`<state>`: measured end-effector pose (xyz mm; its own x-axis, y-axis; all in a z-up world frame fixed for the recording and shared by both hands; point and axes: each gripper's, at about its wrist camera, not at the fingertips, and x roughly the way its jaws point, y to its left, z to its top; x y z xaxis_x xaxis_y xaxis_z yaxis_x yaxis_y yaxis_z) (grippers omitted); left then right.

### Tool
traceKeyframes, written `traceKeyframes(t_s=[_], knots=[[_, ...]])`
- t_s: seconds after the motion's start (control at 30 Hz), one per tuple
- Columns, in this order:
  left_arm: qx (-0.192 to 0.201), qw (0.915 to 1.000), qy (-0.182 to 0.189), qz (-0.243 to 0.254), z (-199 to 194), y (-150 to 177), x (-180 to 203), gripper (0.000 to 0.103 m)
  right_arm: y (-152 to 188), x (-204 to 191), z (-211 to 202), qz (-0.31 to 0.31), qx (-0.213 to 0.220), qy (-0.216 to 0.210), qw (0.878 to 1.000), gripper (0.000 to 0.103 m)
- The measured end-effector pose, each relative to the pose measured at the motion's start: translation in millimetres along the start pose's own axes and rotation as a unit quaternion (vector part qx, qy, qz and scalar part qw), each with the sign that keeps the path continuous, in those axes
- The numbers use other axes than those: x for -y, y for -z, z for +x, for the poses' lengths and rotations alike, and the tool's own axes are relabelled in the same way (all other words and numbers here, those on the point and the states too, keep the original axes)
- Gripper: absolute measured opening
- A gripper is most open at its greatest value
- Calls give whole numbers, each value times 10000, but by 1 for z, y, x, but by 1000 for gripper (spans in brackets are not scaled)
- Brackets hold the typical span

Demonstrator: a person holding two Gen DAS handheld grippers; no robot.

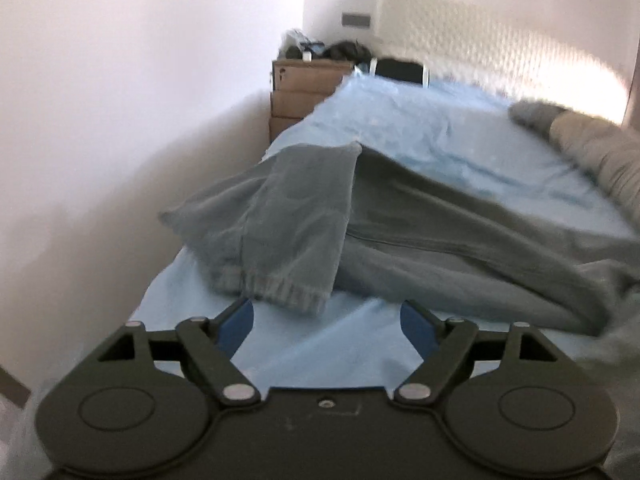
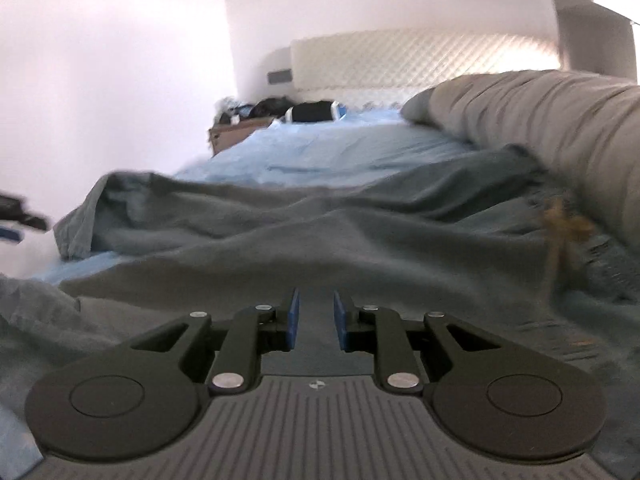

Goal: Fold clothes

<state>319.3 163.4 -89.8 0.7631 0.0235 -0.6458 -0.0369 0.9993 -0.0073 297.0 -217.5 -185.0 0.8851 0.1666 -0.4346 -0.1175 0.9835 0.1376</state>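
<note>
1. A bed (image 1: 400,128) with a pale blue sheet runs away from me toward a white quilted headboard (image 1: 500,36) at about 1 o'clock. A grey-green sweatshirt (image 1: 460,232) lies crumpled across the near half of the bed.

2. At 9 o'clock on the garment, one sleeve (image 1: 288,216) is folded back over the body, its ribbed cuff (image 1: 280,288) pointing toward me.

3. The left tool (image 1: 326,332) hovers over bare sheet just short of that cuff. Its blue pads stand wide apart with nothing between them and nothing touching them.

4. The right tool (image 2: 316,320) sits low over the body of the sweatshirt (image 2: 320,248), near its 6 o'clock edge. Its pads are narrow, with a slim gap. Grey cloth shows through the gap, but I cannot tell whether any is pinched.

5. At 3 o'clock a rolled grey duvet (image 2: 560,128) lies beside the garment, touching its far side.

6. My judgement: the sleeve looks placed, and the fold across the body comes next.

7. To do it well, flatten the ridges first, then grip the hem at two corners well apart.

8. Lift both corners together, keep the sleeve tucked, and keep clear of the duvet.
</note>
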Motion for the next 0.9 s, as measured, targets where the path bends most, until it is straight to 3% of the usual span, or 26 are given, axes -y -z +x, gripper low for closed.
traceKeyframes(t_s=[0.13, 0.17, 0.23, 0.3, 0.37, 0.47, 0.63, 0.7, 0.73, 0.8, 0.9], knots=[[-144, 9988, -438, 149, 45, -18, 13, 78, 16, -6, 8, 40, -321, -14, 9995, 19], [-213, 9981, -578, 89, 55, -21, 12, 74, 19, -4, 7, 84, -351, -16, 9993, 19], [-282, 9962, -827, 27, 78, -26, 10, 53, 18, 2, 5, 273, -345, -74, 9990, 20], [-330, 9941, -1033, 45, 91, -34, 6, 22, 18, 9, 5, 473, -382, -114, 9981, 20], [-345, 9928, -1146, -68, 99, -47, -1, 10, 19, 12, 6, 585, -383, -185, 9974, 20], [-177, 9922, -1170, -396, 99, -81, -19, 8, 21, 14, 5, 638, -341, -246, 9971, 20], [92, 9875, -1222, -986, 118, -141, -49, 9, 22, 17, 10, 785, -363, -393, 9955, 21], [129, 9865, -1218, -1088, 132, -160, -56, 15, 22, 20, 11, 866, -373, -465, 9945, 21], [147, 9859, -1216, -1139, 139, -169, -60, 20, 22, 20, 13, 898, -371, -491, 9941, 21], [172, 9851, -1185, -1234, 148, -173, -67, 56, 22, 22, 14, 953, -364, -532, 9934, 21], [397, 9802, -1039, -1641, 147, -169, -81, 69, 22, 22, 14, 997, -361, -565, 9928, 22]])
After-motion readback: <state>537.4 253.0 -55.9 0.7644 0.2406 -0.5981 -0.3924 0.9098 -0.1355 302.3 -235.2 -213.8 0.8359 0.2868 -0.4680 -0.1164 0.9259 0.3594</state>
